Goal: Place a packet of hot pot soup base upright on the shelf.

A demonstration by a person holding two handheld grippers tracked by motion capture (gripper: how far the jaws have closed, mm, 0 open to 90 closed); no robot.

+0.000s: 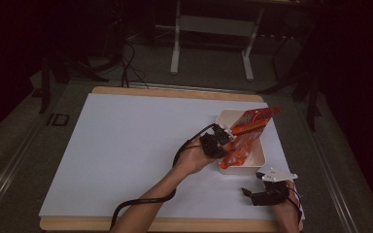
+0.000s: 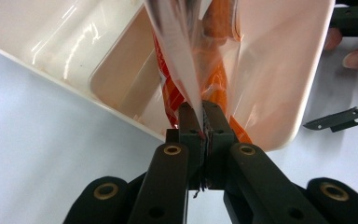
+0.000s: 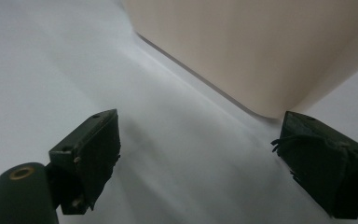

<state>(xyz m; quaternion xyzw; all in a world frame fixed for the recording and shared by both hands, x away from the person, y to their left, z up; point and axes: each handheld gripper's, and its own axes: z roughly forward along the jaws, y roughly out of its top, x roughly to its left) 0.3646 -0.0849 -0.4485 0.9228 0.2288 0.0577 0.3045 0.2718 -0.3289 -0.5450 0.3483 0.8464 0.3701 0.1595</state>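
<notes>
A white rectangular tub (image 1: 261, 154) stands at the right side of the white table. An orange and clear plastic bag (image 1: 249, 127) hangs tilted over it, its lower end down in the tub. My left gripper (image 1: 222, 140) is shut on the bag's edge; in the left gripper view the jaws pinch the bag (image 2: 186, 79) just above the tub (image 2: 284, 88). My right gripper (image 1: 252, 192) rests near the table's front right corner, open, with nothing between its jaws. In the right gripper view the tub (image 3: 261, 51) stands just ahead of the spread fingertips (image 3: 98, 149).
A white sheet (image 1: 126, 150) covers a wooden table top. Behind the table on the dark floor are a white metal frame (image 1: 211, 43) and cables. The left and middle of the sheet are bare.
</notes>
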